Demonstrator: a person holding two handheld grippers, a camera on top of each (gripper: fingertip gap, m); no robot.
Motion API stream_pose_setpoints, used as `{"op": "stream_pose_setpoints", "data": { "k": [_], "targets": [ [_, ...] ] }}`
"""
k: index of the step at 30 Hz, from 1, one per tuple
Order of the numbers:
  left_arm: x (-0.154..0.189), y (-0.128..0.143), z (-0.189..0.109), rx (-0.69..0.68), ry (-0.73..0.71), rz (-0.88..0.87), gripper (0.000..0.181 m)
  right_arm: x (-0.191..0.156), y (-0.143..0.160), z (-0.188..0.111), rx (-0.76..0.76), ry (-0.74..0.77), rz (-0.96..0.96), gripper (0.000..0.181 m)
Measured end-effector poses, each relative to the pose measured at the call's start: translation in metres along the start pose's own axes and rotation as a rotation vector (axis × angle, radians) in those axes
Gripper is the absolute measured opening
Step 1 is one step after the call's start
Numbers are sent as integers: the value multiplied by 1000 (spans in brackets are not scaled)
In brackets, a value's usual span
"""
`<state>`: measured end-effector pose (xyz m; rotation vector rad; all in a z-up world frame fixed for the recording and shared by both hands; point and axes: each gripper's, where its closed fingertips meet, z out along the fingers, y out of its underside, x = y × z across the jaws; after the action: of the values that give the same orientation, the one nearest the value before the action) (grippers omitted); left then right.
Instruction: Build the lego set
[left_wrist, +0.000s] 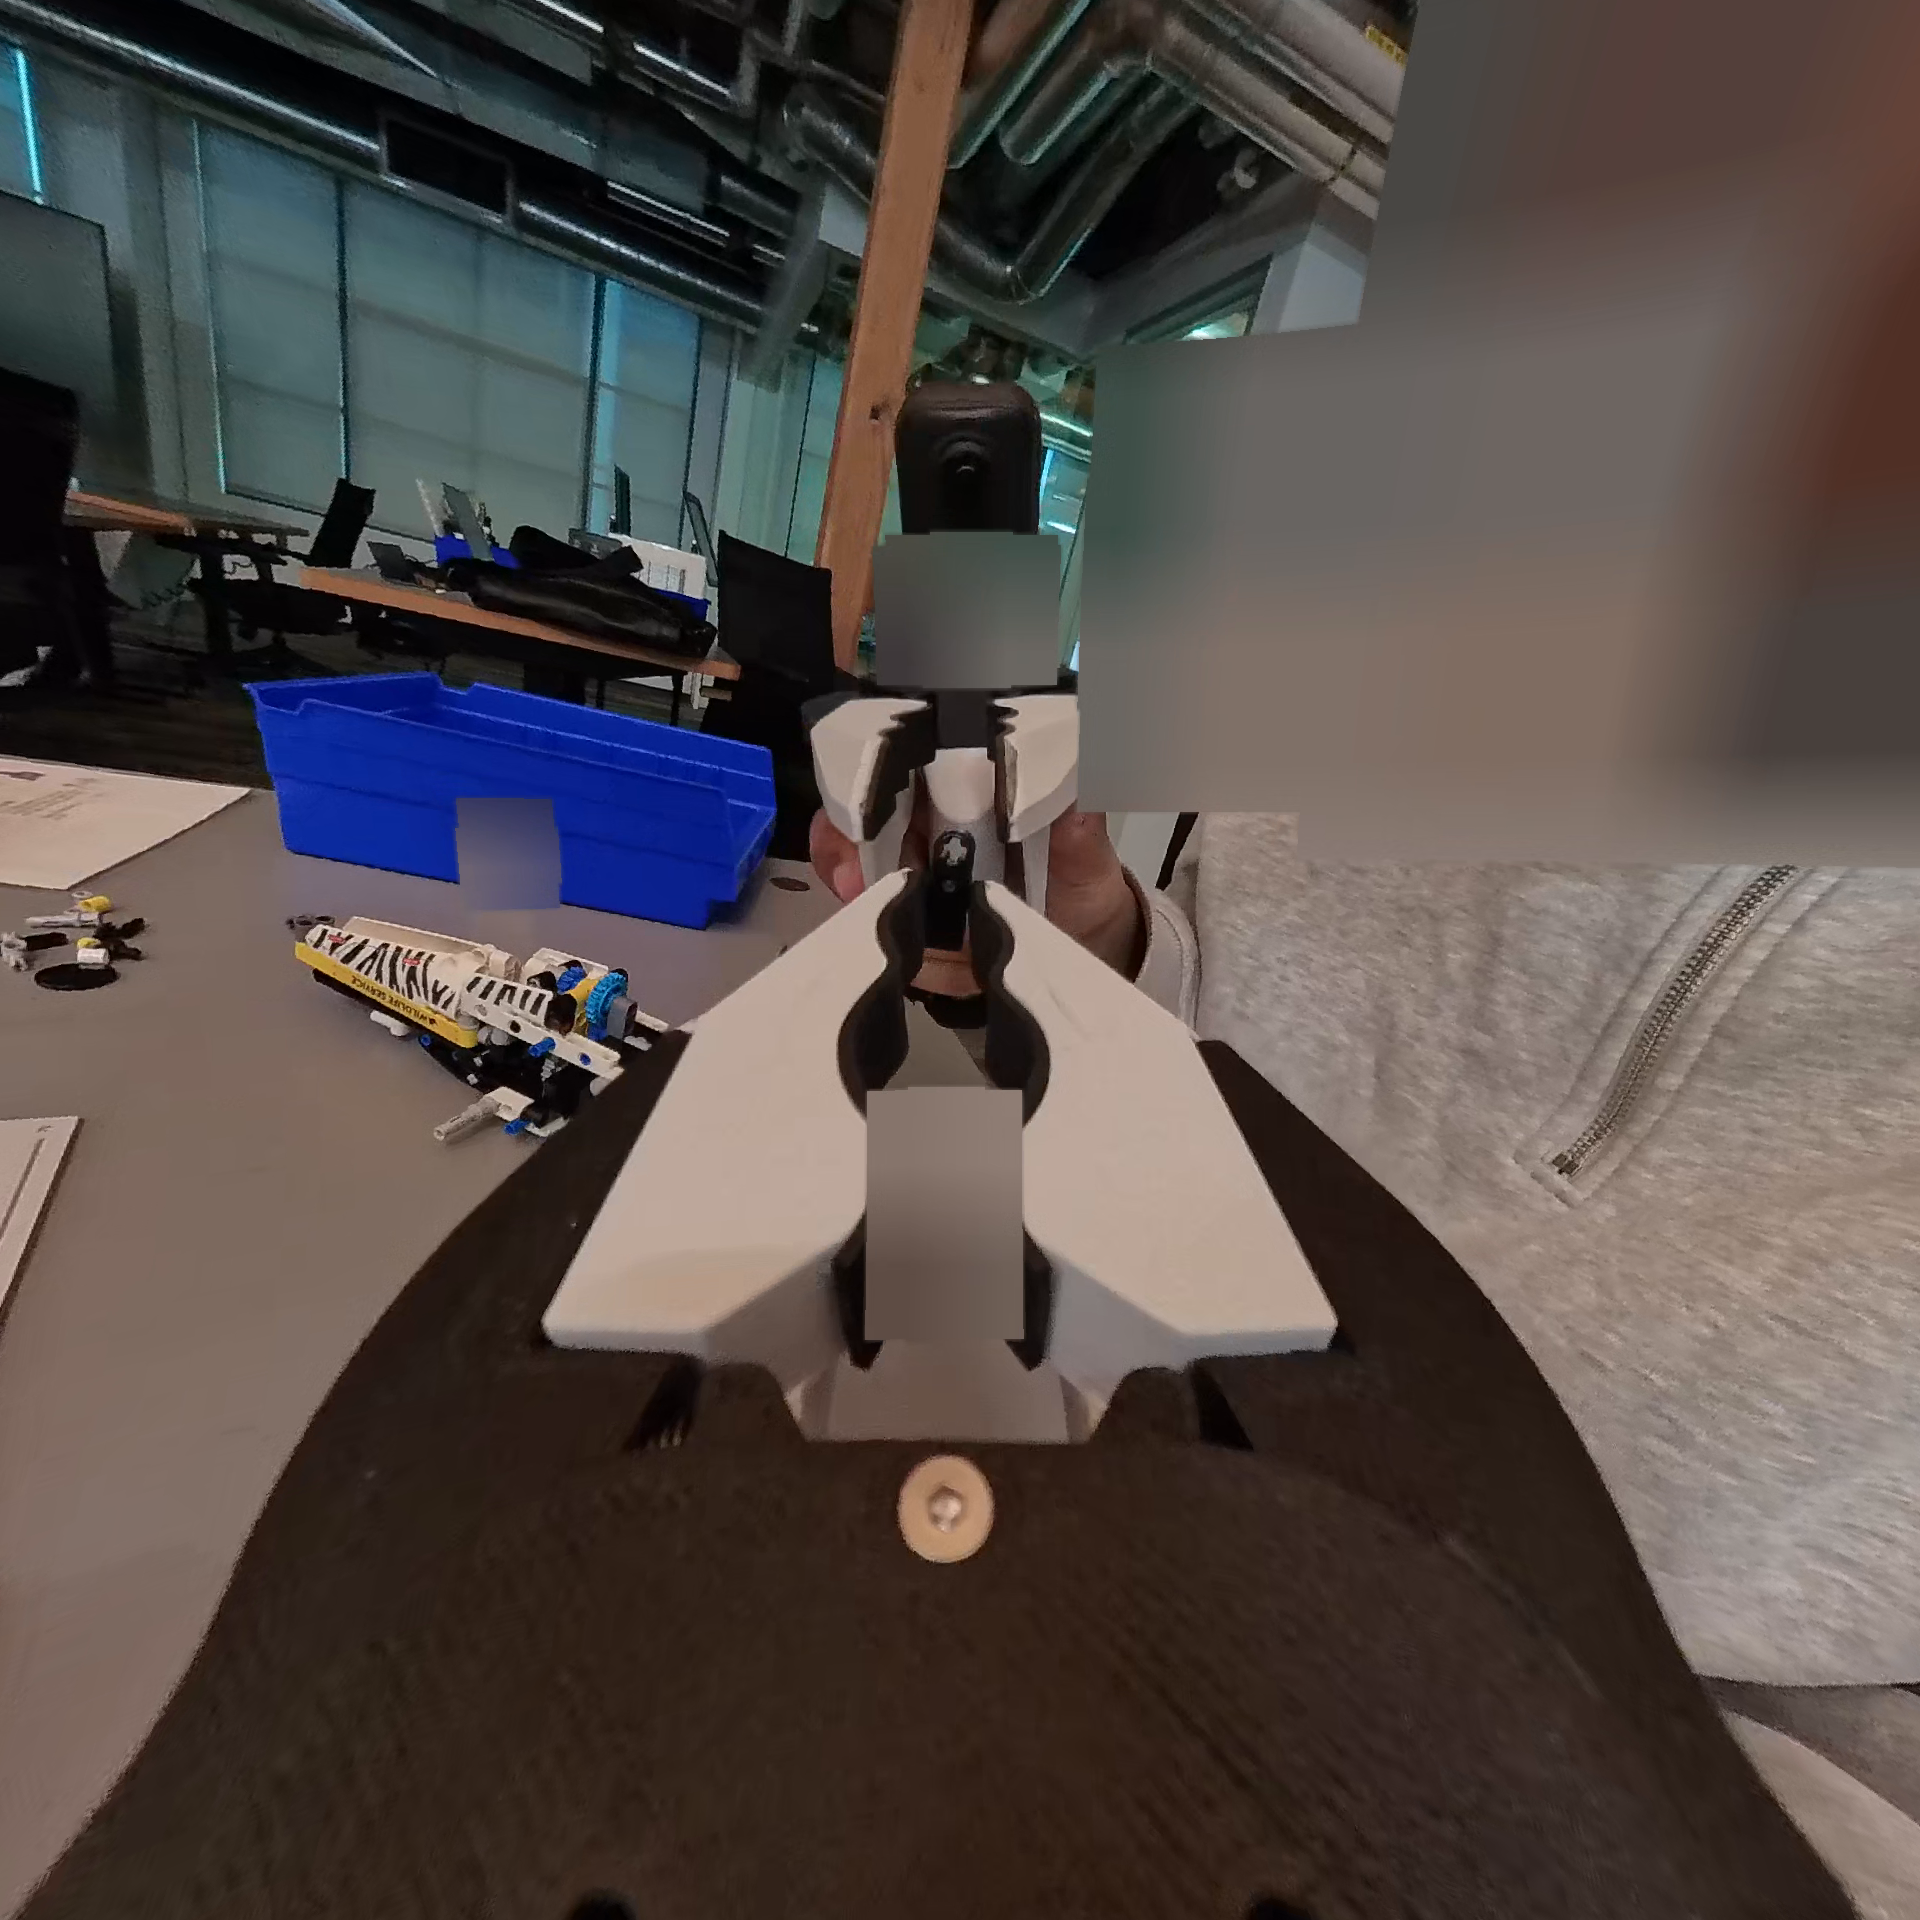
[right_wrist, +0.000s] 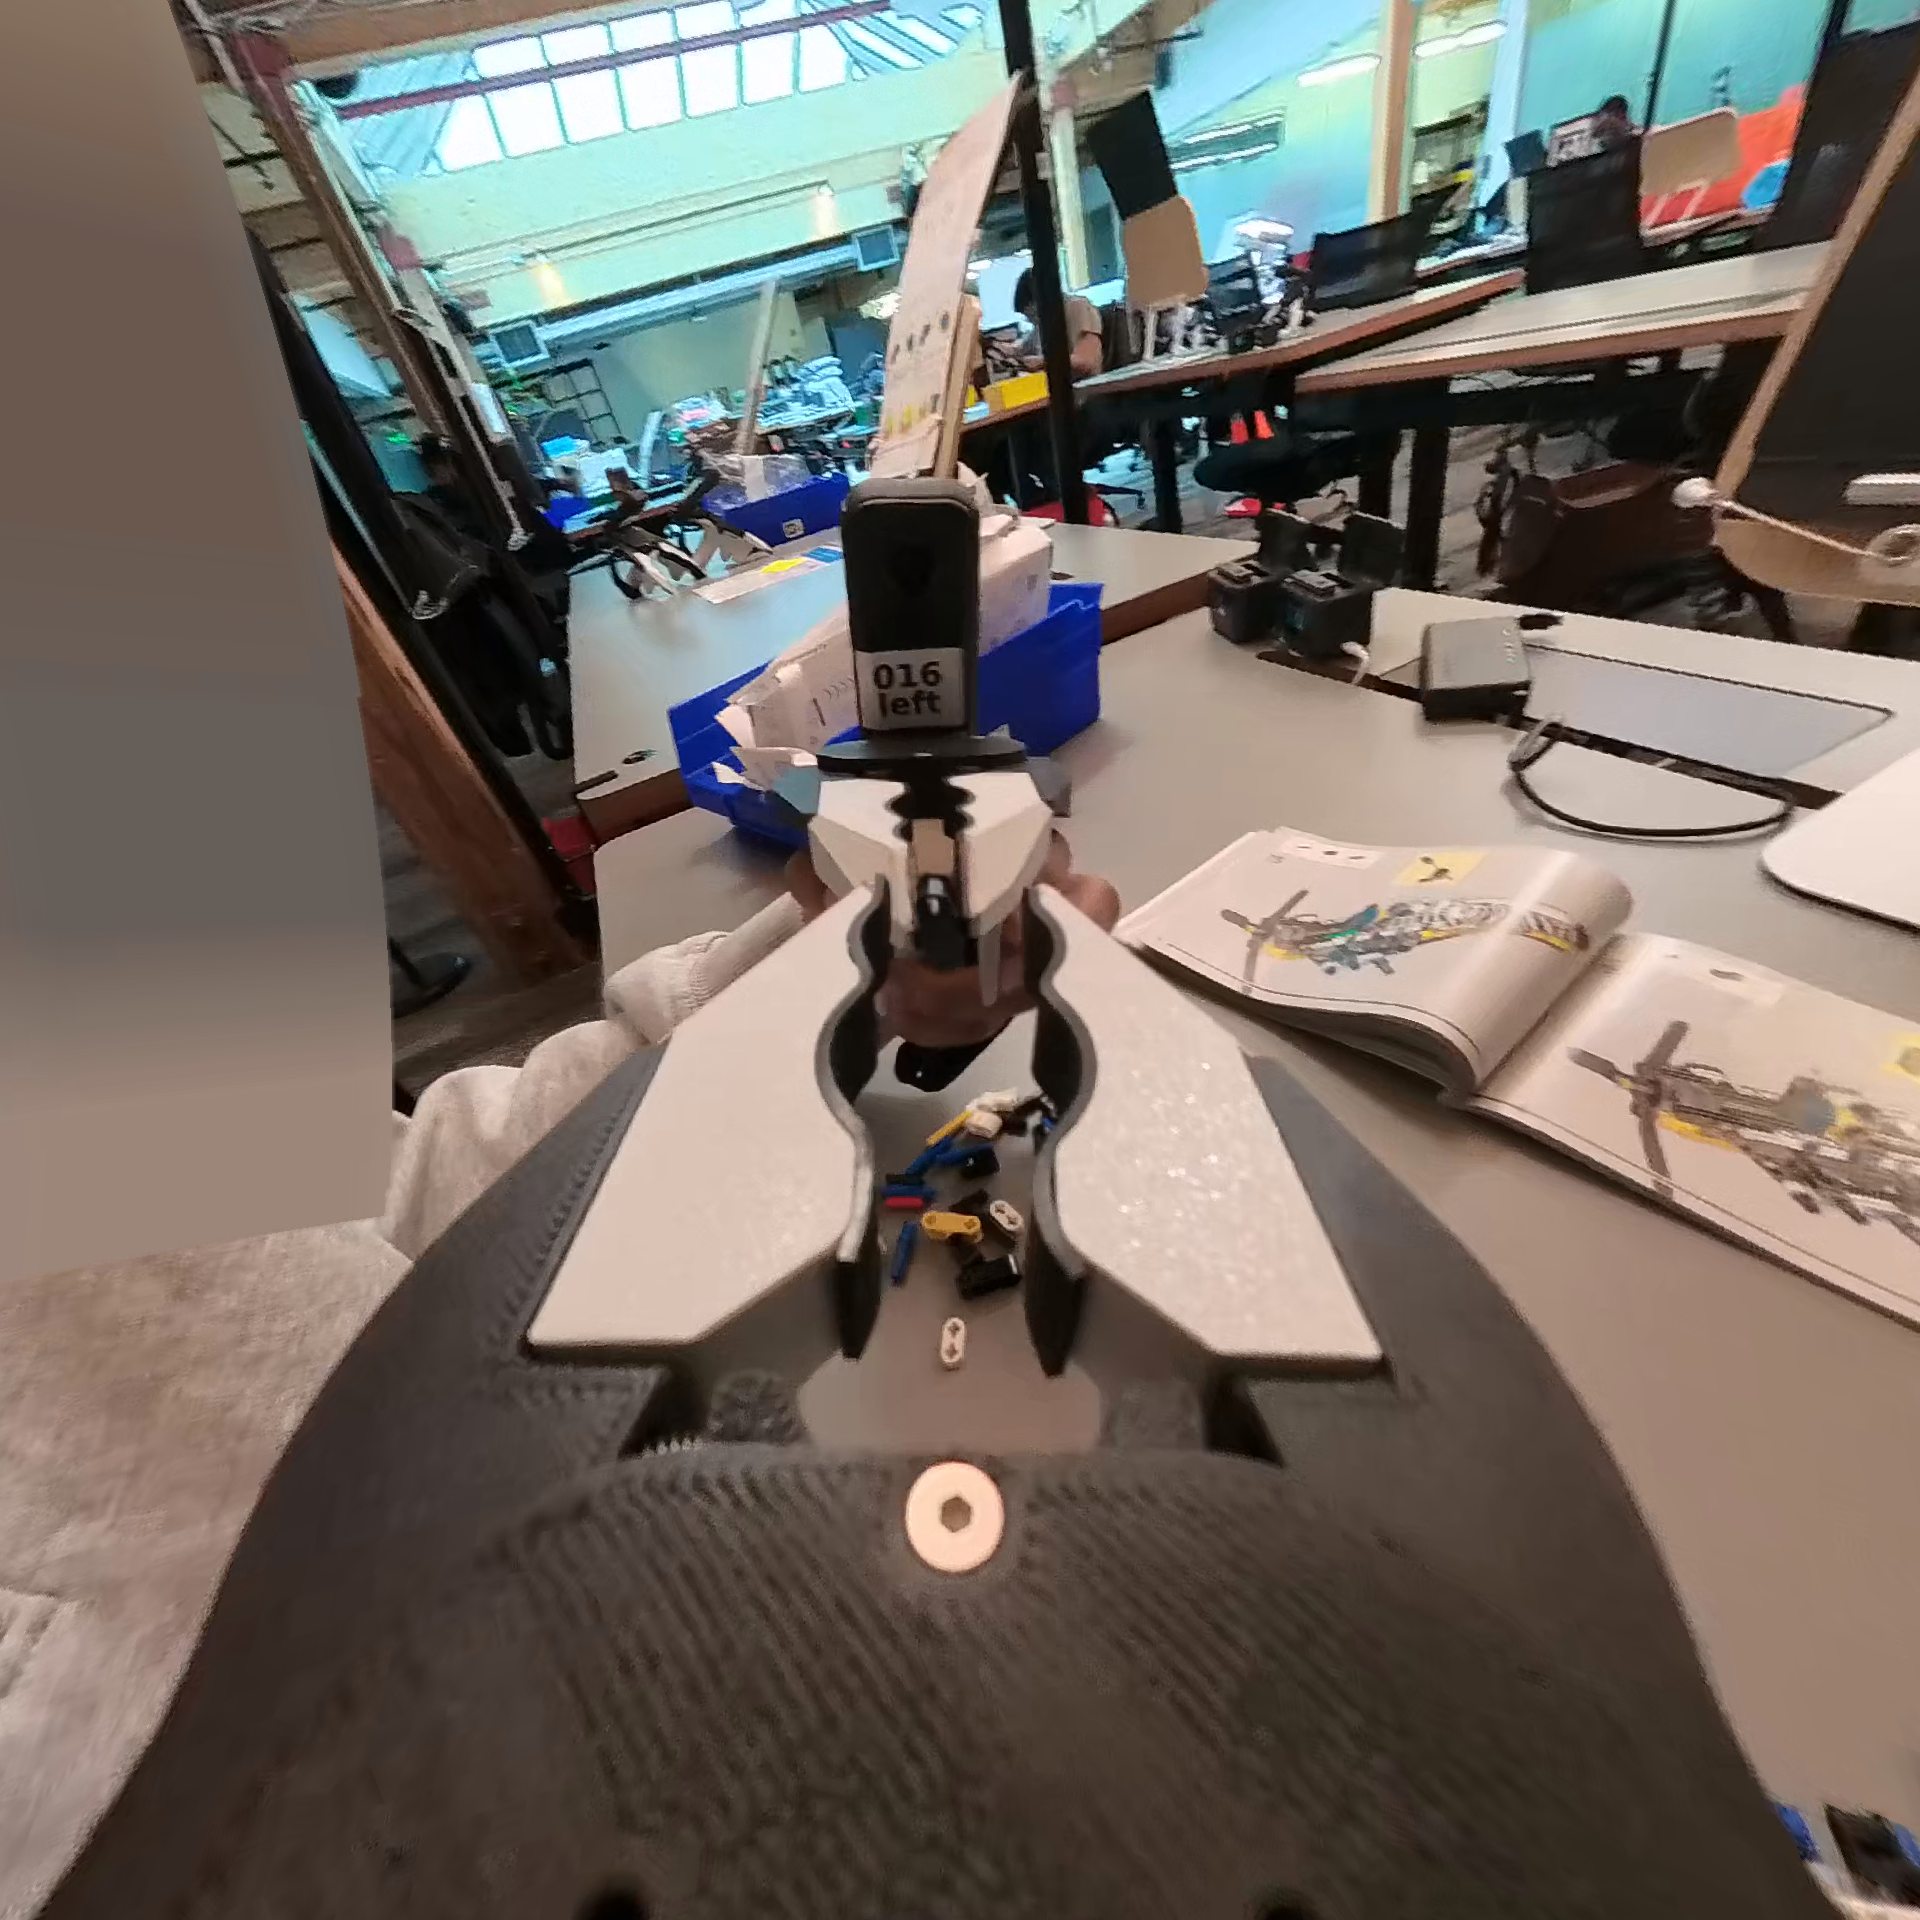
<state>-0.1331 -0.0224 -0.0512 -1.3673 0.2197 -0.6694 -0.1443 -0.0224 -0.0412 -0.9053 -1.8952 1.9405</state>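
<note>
meanwhile held face to face above the tabletop (right_wrist: 1351, 790), probably to mate a part: left hand-held gripper (left_wrist: 943, 904) clamped on a small black lego piece (left_wrist: 951, 883), right hand-held gripper (right_wrist: 940, 925) parted around it. half-built zebra-striped model (left_wrist: 468, 997) lying aside, near the blue bin (left_wrist: 416, 769).

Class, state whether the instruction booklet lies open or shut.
Open: the instruction booklet lies spread on the grey table, two printed pages facing up.

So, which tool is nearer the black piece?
Left: the left tool is shut on the black piece; the right tool is open, its tips either side of it.
</note>
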Motion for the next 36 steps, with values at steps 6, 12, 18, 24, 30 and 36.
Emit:
{"op": "stream_pose_setpoints", "data": {
  "k": [6, 12, 18, 24, 30, 36],
  "targets": [
    [-2, 2, 1, -12, -8, -4, 5, -2, 4, 2, -10, -12, -55, 4],
    [-2, 3, 1, -14, -9, -6, 5, -3, 5, 2, -23, 9, -117, 4],
    [-1, 3, 3, -15, -15, 8, 9, -3, 2, -2, -3, -35, -34, 4],
    [-1, 0, 3, 5, -12, 14, 8, -1, 6, -3, -16, -64, 29, 4],
    [-1, 1, 4, -2, -10, 18, 5, -2, 8, -2, -25, -74, 36, 4],
    [0, 0, 3, -1, 0, 14, 5, -3, 8, -1, -23, -80, 36, 4]
  ]
}}
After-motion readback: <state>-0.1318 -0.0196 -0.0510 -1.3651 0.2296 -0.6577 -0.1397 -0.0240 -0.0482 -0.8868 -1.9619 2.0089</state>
